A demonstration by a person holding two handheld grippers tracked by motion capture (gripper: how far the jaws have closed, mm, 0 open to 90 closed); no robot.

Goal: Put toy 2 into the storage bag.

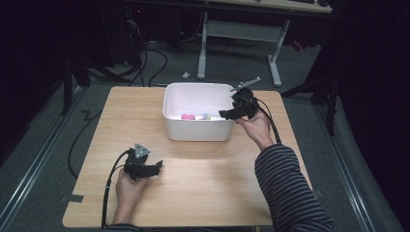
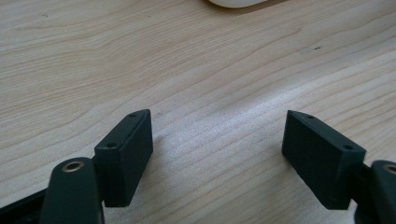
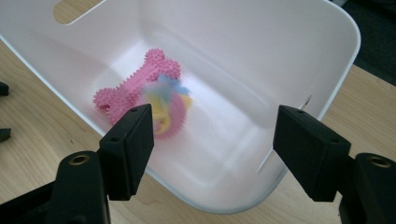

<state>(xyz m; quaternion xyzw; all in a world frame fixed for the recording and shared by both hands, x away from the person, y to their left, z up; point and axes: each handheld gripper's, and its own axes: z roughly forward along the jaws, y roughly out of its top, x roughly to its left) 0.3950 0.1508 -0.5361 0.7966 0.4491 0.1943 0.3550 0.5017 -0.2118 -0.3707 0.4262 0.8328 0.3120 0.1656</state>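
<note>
Right gripper (image 3: 212,135) above white plastic bin's (image 1: 193,133) rim, jaws wide, empty; pink spiky rubber bone toy (image 3: 135,86) lies inside bin | left gripper (image 2: 217,156) agape, empty, on wooden table (image 1: 208,179)

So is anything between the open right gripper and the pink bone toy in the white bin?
Nothing visible. The right gripper hangs open over the white bin's rim, with open space down to the pink bone toy. A blurred yellow-and-pink toy lies against the bone's near side, not over it.
</note>
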